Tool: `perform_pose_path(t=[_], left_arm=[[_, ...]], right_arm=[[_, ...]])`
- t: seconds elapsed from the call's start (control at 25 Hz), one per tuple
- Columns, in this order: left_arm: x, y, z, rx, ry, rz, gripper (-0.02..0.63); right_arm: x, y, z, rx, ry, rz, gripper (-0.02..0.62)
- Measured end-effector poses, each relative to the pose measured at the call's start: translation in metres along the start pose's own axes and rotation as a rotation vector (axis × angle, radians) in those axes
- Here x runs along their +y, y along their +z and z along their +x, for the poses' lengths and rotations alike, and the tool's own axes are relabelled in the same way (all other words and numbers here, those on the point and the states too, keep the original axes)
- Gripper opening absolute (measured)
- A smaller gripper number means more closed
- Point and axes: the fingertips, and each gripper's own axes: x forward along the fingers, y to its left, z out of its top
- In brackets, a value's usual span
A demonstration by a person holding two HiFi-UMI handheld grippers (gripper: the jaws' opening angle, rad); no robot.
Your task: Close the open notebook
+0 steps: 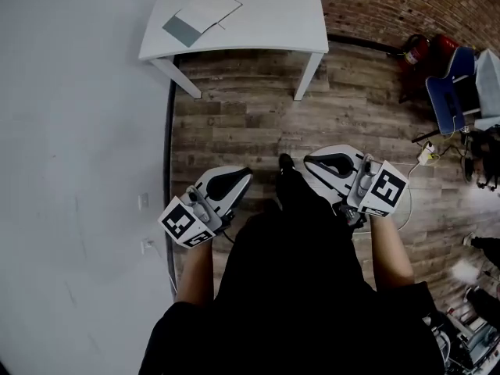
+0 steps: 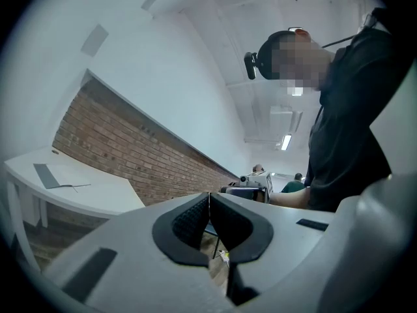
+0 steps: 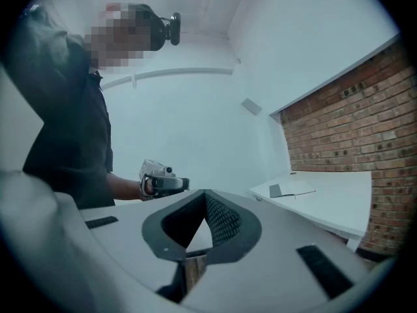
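I see the table (image 1: 273, 22) well ahead of me, with the notebook (image 1: 201, 16) lying open on its left part. My left gripper (image 1: 247, 172) and right gripper (image 1: 308, 161) are over the floor, both with jaws pressed together on nothing.

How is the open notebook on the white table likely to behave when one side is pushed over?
The notebook lies thin and flat, so it is probably light and may slide on the smooth white table. Its grey half looks thin too, so it likely bends rather than swings stiffly.
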Motion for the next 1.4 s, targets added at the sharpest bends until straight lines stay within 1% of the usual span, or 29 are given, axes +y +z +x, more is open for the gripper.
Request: perform_pose_path(t=[0.12, 0.28, 0.44, 0.56, 0.64, 0.72, 0.76, 0.84, 0.96, 1.04, 1.12, 1.2, 1.32, 1.4], left_arm=[[0.028, 0.01, 0.013, 0.005, 0.024, 0.001, 0.017], [0.067, 0.03, 0.029, 0.002, 0.078, 0.002, 0.017], [0.108, 0.041, 0.04, 0.004, 0.15, -0.011, 0.017], [0.144, 0.041, 0.047, 0.002, 0.225, -0.042, 0.017], [0.164, 0.044, 0.051, -0.033, 0.281, -0.062, 0.017], [0.179, 0.06, 0.052, -0.114, 0.32, -0.06, 0.017], [0.187, 0.068, 0.053, -0.149, 0.325, -0.058, 0.017], [0.204, 0.074, 0.052, -0.169, 0.32, -0.075, 0.017], [0.244, 0.06, 0.044, -0.156, 0.336, -0.138, 0.016], [0.274, 0.054, 0.035, -0.199, 0.345, -0.192, 0.017], [0.303, 0.06, 0.02, -0.268, 0.333, -0.228, 0.017], [0.329, 0.07, 0.007, -0.303, 0.328, -0.233, 0.017], [0.372, 0.079, 0.0, -0.28, 0.346, -0.219, 0.017], [0.394, 0.088, -0.003, -0.281, 0.34, -0.212, 0.017]], right_arm=[[-0.029, 0.008, 0.011, -0.018, 0.026, 0.01, 0.005], [-0.072, 0.016, 0.026, -0.002, 0.074, 0.029, 0.005], [-0.117, 0.03, 0.045, -0.006, 0.134, 0.036, 0.005], [-0.151, 0.029, 0.059, 0.008, 0.191, 0.054, 0.005], [-0.168, 0.022, 0.067, 0.035, 0.237, 0.069, 0.005], [-0.186, 0.015, 0.076, 0.071, 0.268, 0.079, 0.005], [-0.196, 0.012, 0.083, 0.089, 0.274, 0.081, 0.005], [-0.213, 0.007, 0.101, 0.113, 0.273, 0.091, 0.005], [-0.234, 0.009, 0.134, 0.126, 0.279, 0.101, 0.005], [-0.251, 0.011, 0.158, 0.15, 0.262, 0.094, 0.005], [-0.268, 0.016, 0.18, 0.158, 0.213, 0.101, 0.005], [-0.28, 0.023, 0.194, 0.154, 0.175, 0.128, 0.005], [-0.305, 0.033, 0.212, 0.196, 0.149, 0.13, 0.005], [-0.325, 0.04, 0.227, 0.23, 0.108, 0.116, 0.005]])
